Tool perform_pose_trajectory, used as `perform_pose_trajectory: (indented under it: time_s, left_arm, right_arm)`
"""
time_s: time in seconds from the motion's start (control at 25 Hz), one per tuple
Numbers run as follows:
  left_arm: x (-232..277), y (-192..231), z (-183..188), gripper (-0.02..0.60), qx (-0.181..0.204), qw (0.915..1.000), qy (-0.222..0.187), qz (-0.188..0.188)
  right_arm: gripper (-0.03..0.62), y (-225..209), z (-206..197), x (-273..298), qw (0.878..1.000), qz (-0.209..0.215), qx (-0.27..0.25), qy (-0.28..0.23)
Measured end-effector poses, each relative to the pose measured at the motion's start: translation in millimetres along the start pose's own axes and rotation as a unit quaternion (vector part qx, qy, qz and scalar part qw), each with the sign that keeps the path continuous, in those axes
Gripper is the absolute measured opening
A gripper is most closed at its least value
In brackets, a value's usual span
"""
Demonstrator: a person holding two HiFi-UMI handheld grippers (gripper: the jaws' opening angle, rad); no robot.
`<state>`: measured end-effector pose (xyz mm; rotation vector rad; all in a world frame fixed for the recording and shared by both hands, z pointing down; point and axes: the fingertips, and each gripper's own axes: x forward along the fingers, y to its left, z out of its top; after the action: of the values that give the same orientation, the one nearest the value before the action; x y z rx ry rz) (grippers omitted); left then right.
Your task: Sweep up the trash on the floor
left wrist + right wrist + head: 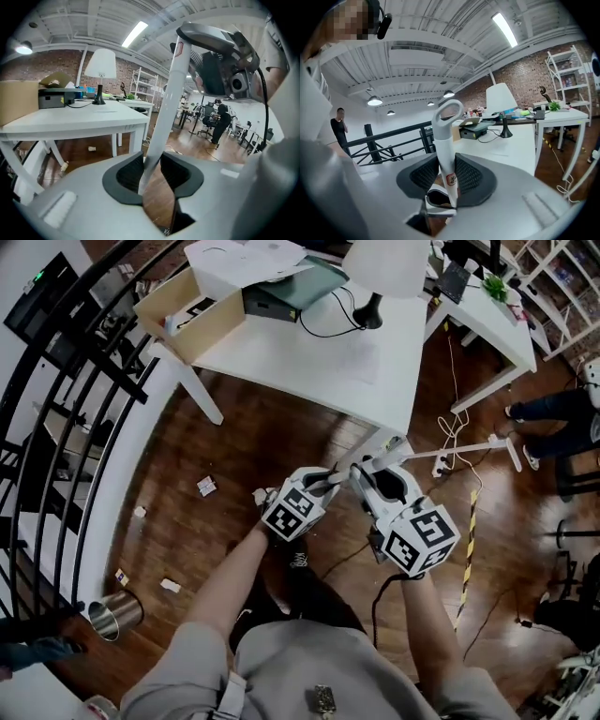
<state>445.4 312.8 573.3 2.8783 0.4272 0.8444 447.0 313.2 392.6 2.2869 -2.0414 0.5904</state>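
Several paper scraps lie on the dark wood floor: one point(206, 486) left of my hands, others point(170, 585) nearer the railing. My left gripper point(330, 482) is shut on a long white pole point(450, 450) that runs off to the right over the floor. In the left gripper view this pole point(171, 93) rises between the jaws of the left gripper point(152, 176). My right gripper point(364, 479) is beside it. In the right gripper view, the right gripper point(446, 176) is shut on a white handle point(445, 136) with a loop at its top. The heads of both tools are hidden.
A white table point(309, 362) with a cardboard box point(178, 315) and a lamp point(370, 310) stands just ahead. A black railing point(66, 427) runs along the left. A metal bin point(117, 613) sits lower left. Cables and a power strip point(441, 465) lie right of the table.
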Motion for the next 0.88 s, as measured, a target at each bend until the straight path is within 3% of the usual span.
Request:
perform_pose_trajectory:
  time_s: [0.28,0.52,0.88]
  left_arm:
    - [74.2,22.6,-32.4,0.118,-0.003,0.999,0.01,-0.044]
    - [80.0,63.3,-45.2,0.123,-0.022,0.9995,0.012,-0.016]
    - [10.0,117.1,-76.8,0.12,-0.05,0.9982,0.019,0.028]
  right_arm:
    - [0.103,-62.7,-48.5,28.5,0.997,-0.062,0.025,0.025]
    - [0.103,-80.1,-61.3,64.7,0.997,-0.056,0.052,0.025]
    - [0.103,-9.7,-54.5,135.7,0.999,0.015,0.03,0.04]
